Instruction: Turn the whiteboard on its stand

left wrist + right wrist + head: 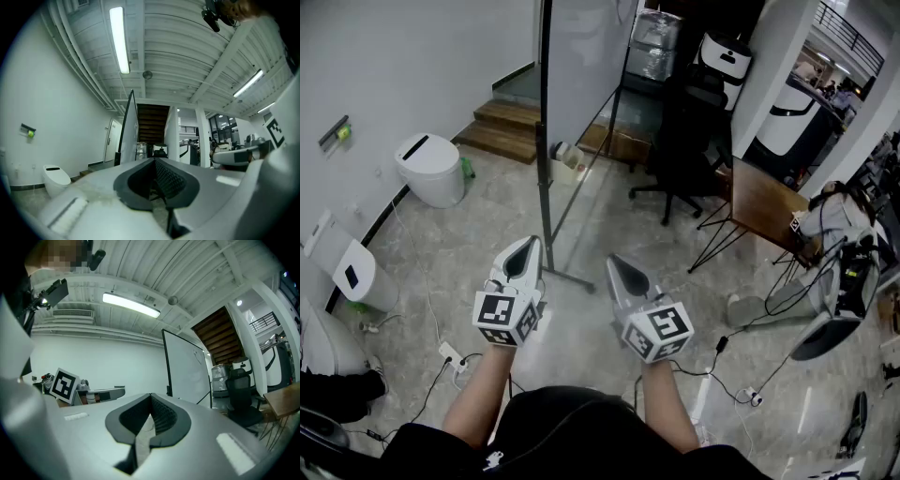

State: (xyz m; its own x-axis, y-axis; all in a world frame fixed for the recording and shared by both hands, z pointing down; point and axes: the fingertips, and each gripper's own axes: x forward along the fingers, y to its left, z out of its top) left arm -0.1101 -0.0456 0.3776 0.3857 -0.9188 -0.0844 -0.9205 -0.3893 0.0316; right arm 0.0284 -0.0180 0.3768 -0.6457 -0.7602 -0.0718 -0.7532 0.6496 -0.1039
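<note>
The whiteboard (581, 66) stands upright on its black wheeled stand (547, 169), a short way ahead of me, and I see it nearly edge-on. My left gripper (526, 247) and right gripper (616, 264) are held side by side close to my body. Both are short of the stand's foot bar (572, 278), shut and with nothing in them. The left gripper (153, 161) looks along the board's edge (126, 136). From the right gripper (151, 397) the board's white face (187, 369) shows to the right.
A white toilet-like unit (431, 169) and wooden steps (502, 127) are at the left. A black office chair (680, 159) and a wooden table (764, 202) stand to the right of the board. Cables and a power strip (450, 354) lie on the tiled floor.
</note>
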